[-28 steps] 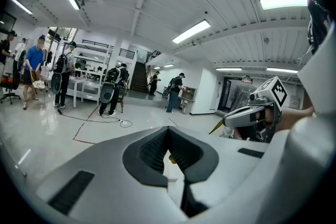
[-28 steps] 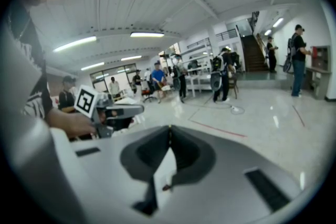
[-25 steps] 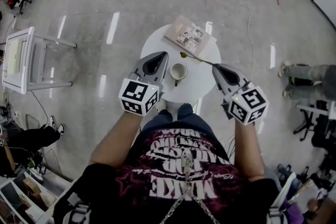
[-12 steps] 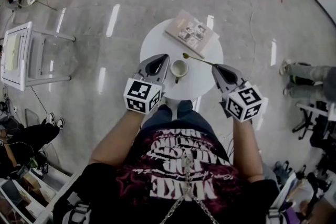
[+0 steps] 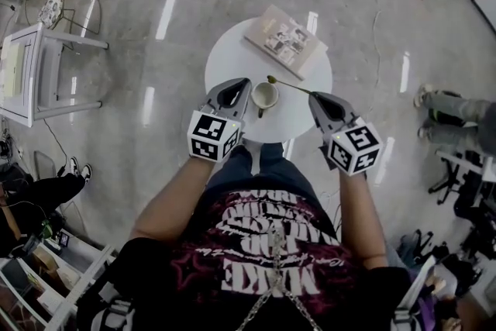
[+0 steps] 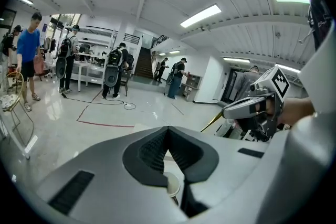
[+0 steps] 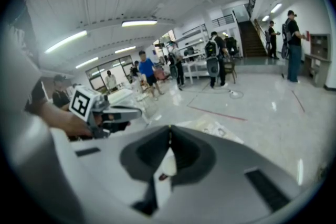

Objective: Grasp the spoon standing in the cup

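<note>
Spoon (image 5: 288,84) lies nearly level just beyond the cup (image 5: 264,95), not in it, its handle pinched in the shut jaws of my right gripper (image 5: 313,95). Left gripper (image 5: 244,81), beside the cup, has jaws together, empty. Grasp looks made; next I should carry it clear.

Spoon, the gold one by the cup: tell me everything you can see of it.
The spoon is slim and gold-coloured, metal by its look, with a small oval bowl. It is out of the cup: the right tongs are shut on its handle end, and it sticks out from them over the round white table, bowl end by the cup's far rim, short of the book. Whether it touches cup or table cannot be told.
</note>
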The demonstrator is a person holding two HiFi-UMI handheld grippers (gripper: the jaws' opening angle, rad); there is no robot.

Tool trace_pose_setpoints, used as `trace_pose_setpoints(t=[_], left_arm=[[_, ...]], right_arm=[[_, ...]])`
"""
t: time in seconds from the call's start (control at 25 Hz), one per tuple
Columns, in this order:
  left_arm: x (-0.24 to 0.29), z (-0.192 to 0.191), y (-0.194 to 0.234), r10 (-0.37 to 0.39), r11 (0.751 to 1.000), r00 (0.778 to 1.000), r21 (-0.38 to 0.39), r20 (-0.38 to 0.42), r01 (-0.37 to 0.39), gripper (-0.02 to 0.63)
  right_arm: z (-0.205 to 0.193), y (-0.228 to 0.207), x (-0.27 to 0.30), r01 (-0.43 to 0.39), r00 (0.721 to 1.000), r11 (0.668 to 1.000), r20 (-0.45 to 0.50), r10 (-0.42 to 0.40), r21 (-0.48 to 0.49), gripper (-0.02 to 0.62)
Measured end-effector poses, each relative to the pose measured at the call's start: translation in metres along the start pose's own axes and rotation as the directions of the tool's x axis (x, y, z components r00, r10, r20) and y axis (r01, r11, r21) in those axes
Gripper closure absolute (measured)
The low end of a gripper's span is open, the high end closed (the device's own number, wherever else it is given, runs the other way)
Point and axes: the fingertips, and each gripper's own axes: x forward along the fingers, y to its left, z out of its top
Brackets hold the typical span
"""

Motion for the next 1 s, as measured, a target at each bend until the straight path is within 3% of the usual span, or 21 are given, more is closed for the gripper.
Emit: trace_pose_setpoints(t=[0.68, 1.0], left_arm=[[0.04, -0.084, 0.026, 0.048, 0.998, 0.993, -0.044, -0.111, -0.053, 0.581], [0.054, -0.105, 0.029, 0.04, 0.997, 0.989, -0.054, -0.142, -0.048, 0.581]], right_arm=[[-0.092, -0.029, 0.062, -0.01, 0.994, 0.998, -0.107, 0.017, 0.063, 0.561], [-0.131, -0.036, 0.091, -0.031, 0.988, 0.996, -0.146, 0.043, 0.087, 0.561]])
